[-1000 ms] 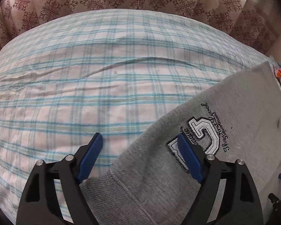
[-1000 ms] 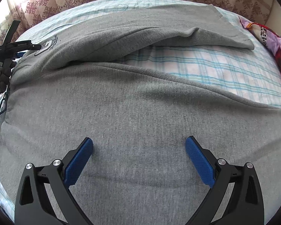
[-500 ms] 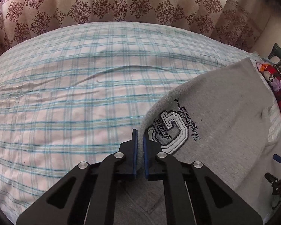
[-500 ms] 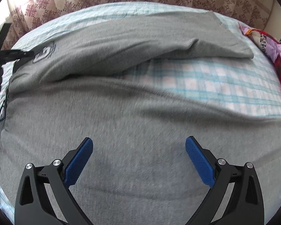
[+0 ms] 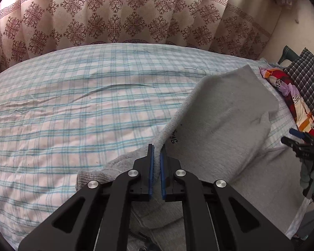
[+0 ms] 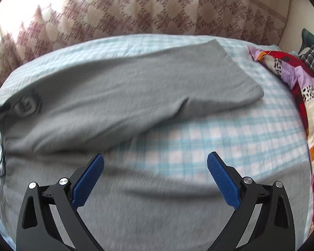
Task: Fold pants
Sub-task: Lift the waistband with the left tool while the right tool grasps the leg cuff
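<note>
Bed [image 5: 73,108]: blue-and-white plaid sheet, bare across its left half; patterned curtain [image 5: 106,14] behind.

Left gripper [image 5: 156,146]: a second ago its blue fingers [image 5: 150,167] stood spread astride the waist edge of the pants; now they are pressed together, pinching a fold of grey fabric at that edge, close to the embroidered lettering. The pinched edge has come up off the sheet, so the cloth stands as a tilted ridge and most of the patch has rolled out of this view.

Pants [image 5: 224,121]: grey sweatpants lying across the right side of the bed, waist end at the left gripper, one leg running away to a hem near the far right. In the right wrist view the far leg [image 6: 136,87] lies flat and diagonal, the near leg crosses the bottom, and a wedge of plaid sheet shows between them.

Right gripper [image 6: 155,168]: fingers spread wide, nothing between them, hovering over the near leg and the sheet gap. That view is motion-blurred.

Bedding [image 6: 293,83]: multicoloured quilt and a dark checked pillow at the right edge, clear of the pants.

Status: one corner secured and lifted; the fold itself not yet made. Judged next need: a second hold by the right gripper before carrying one leg over the other.
</note>
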{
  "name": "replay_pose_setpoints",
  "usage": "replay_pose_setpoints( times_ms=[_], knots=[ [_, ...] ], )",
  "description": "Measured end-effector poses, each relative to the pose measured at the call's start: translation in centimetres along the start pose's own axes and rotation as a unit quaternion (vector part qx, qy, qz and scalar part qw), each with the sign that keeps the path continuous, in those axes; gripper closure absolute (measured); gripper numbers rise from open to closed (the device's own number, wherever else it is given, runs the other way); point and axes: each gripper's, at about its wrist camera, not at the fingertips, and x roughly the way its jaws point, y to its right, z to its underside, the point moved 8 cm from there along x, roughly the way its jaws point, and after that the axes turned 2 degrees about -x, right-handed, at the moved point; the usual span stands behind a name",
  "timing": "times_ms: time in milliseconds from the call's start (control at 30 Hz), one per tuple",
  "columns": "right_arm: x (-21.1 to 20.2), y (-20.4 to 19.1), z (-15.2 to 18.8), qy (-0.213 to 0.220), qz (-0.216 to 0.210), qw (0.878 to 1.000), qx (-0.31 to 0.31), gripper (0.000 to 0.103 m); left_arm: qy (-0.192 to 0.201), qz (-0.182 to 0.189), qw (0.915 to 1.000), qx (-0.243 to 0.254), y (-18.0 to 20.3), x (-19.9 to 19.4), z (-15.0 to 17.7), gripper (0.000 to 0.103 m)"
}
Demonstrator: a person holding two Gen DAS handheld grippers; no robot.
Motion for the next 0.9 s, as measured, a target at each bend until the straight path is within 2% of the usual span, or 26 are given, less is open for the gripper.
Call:
replay_pose_setpoints(
  times_ms=[267,467,567,767,900],
  knots=[
    [4.2,5.6,-7.5,0.007,0.017,0.995,0.097,0.005,-0.013,0.026,0.9994,0.015,3.7,-2.1,4.8,0.098],
    [7.1,9.2,-13.0,0.018,0.045,0.992,0.116,0.005,-0.027,0.04,0.9986,0.021,5.3,-2.9,8.1,0.098],
    [8.4,11.1,-15.1,0.017,0.035,0.988,0.152,0.005,-0.03,0.045,0.9981,0.029,6.0,-3.3,9.2,0.098],
    [12.2,14.3,-17.8,0.004,-0.006,0.97,0.242,0.005,-0.037,0.057,0.9974,0.025,6.5,-4.0,10.2,0.098],
    [14.5,14.7,-18.5,-0.009,-0.011,0.966,0.258,0.009,-0.035,0.06,0.9973,0.024,6.7,-4.6,10.3,0.098]
  ],
)
